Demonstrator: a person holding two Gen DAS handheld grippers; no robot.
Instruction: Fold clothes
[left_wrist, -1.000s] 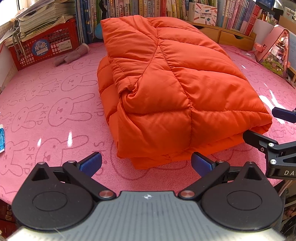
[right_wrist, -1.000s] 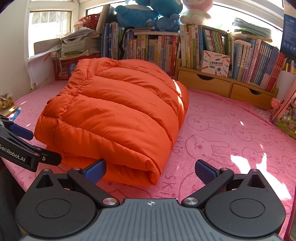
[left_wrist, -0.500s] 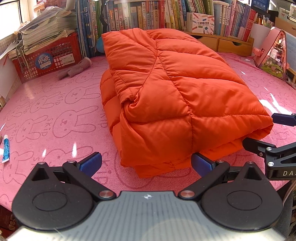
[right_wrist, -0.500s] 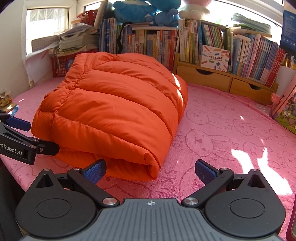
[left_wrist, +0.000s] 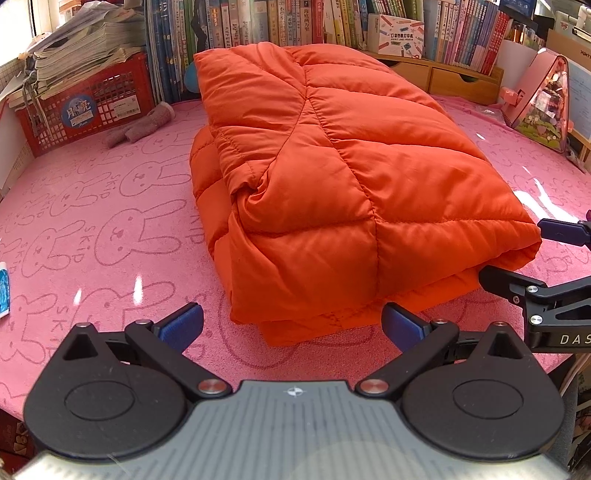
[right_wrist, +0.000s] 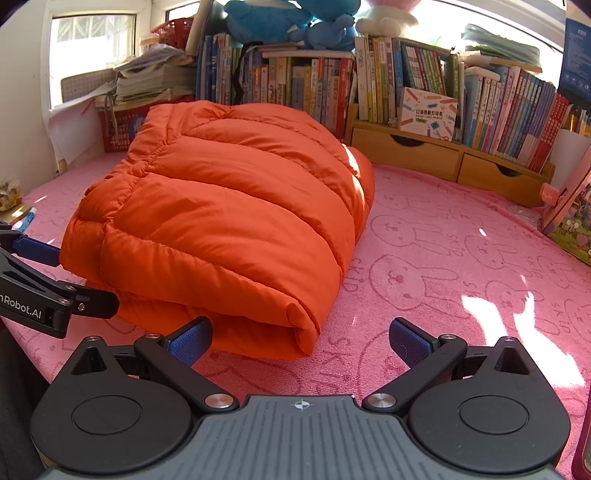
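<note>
Hovering with jaws spread wide and nothing between them, the left gripper (left_wrist: 291, 326) sits over the near edge of the cloth (left_wrist: 92, 229), its blue pads (left_wrist: 183, 326) clear of the fabric. The right gripper (right_wrist: 301, 341) is just as wide and also holds nothing; its left pad (right_wrist: 192, 339) lies just in front of the jacket's near fold, though contact cannot be told. Each tool also shows in the other's view, at the jacket's near corners.

Compared with a second ago, both grippers have drawn back and risen a little: the jacket (left_wrist: 332, 177) now sits further up in the left view, with more pink cloth showing before it, and in the right view the bundle's near corner has slid away from the pad.

The jacket (orange, quilted) lies folded into a thick rectangular bundle in the middle of the cloth, unchanged in shape across the frames. Behind it stand the books (right_wrist: 295, 85), with a red crate (left_wrist: 85, 107) of papers to the left, a grey glove (left_wrist: 140, 125) lying beside the crate, and wooden drawers (right_wrist: 443, 155) to the right.
</note>
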